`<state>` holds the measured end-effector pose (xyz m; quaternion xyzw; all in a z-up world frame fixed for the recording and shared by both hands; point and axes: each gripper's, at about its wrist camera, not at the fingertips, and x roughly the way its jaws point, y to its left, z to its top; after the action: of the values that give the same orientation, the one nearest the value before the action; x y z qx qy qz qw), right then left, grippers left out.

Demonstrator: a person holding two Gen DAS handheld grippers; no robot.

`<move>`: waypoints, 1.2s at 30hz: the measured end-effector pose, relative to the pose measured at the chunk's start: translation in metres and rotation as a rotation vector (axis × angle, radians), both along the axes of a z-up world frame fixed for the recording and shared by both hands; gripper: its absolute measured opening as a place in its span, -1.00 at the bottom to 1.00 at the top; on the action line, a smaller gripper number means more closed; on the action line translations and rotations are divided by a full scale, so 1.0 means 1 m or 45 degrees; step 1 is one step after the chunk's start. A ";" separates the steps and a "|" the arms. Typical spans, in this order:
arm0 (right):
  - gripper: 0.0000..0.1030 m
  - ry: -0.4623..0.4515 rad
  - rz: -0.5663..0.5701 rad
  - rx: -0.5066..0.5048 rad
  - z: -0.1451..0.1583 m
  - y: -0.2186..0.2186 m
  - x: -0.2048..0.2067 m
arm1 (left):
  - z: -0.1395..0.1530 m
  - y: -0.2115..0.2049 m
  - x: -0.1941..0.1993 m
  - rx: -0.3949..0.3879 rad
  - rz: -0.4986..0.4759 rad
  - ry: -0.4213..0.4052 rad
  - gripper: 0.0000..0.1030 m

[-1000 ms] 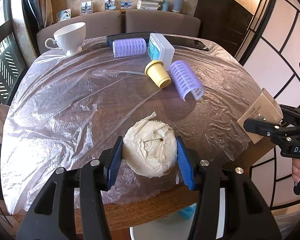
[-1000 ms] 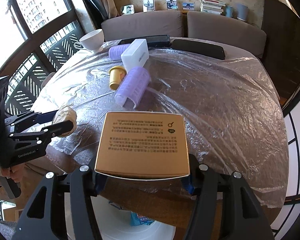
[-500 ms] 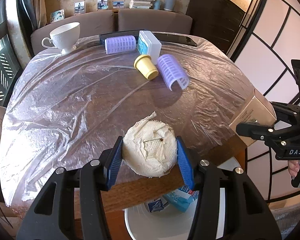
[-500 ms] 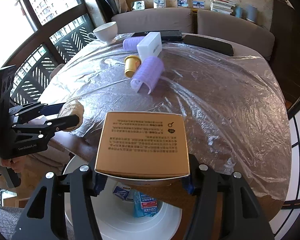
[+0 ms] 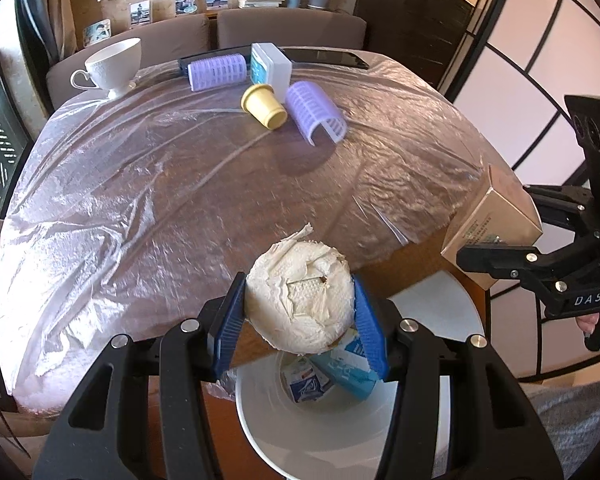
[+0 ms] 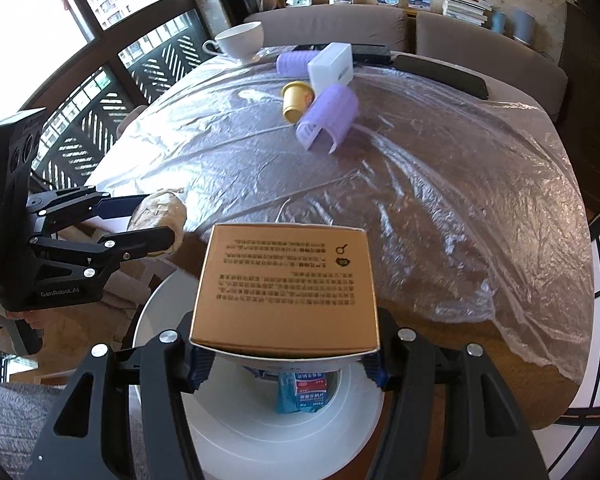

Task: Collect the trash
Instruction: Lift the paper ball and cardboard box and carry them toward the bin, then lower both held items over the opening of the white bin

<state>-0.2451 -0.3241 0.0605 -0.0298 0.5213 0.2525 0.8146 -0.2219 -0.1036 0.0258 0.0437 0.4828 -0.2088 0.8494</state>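
Observation:
My left gripper is shut on a crumpled wad of cream tissue, held over the table's near edge above a white trash bin. My right gripper is shut on a tan cardboard box, held above the same bin. Blue and white packets lie inside the bin. The right gripper with the box shows at the right of the left wrist view. The left gripper with the tissue shows at the left of the right wrist view.
On the plastic-covered round table stand a white cup, two purple rollers, a yellow cup on its side, a white box and a dark flat device. Sofa seats stand behind. Windows are at the left.
Both grippers have pulled back from the table towards me with their loads. The white bin with the packets has come into full view under them.

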 end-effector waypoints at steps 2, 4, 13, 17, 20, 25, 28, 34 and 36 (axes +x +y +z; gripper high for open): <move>0.12 0.007 0.008 0.000 -0.001 0.000 -0.003 | -0.001 -0.001 -0.005 0.007 -0.019 0.006 0.02; 0.12 0.014 0.018 -0.004 -0.003 0.001 -0.007 | -0.002 -0.002 -0.008 0.010 -0.035 0.012 0.02; 0.12 0.070 0.075 -0.019 -0.013 0.004 -0.021 | -0.006 -0.008 -0.023 0.023 -0.112 0.039 0.02; 0.12 0.103 0.099 -0.025 -0.019 0.005 -0.026 | -0.010 -0.011 -0.030 0.028 -0.154 0.058 0.02; 0.12 0.125 0.115 -0.032 -0.025 0.006 -0.031 | -0.014 -0.014 -0.034 0.033 -0.189 0.082 0.02; 0.12 0.168 0.129 -0.048 -0.037 0.007 -0.034 | -0.024 -0.018 -0.037 0.042 -0.215 0.113 0.02; 0.12 0.190 0.130 -0.056 -0.046 0.007 -0.038 | -0.031 -0.019 -0.038 0.051 -0.217 0.134 0.02; 0.12 0.212 0.141 -0.087 -0.062 0.007 -0.045 | -0.048 -0.019 -0.040 0.078 -0.211 0.171 0.02; 0.12 0.221 0.140 -0.095 -0.068 0.008 -0.044 | -0.054 -0.019 -0.039 0.089 -0.210 0.181 0.02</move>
<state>-0.2889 -0.3159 -0.0072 -0.0667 0.5965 0.2788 0.7497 -0.2605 -0.1225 -0.0284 0.0981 0.5437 -0.2634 0.7908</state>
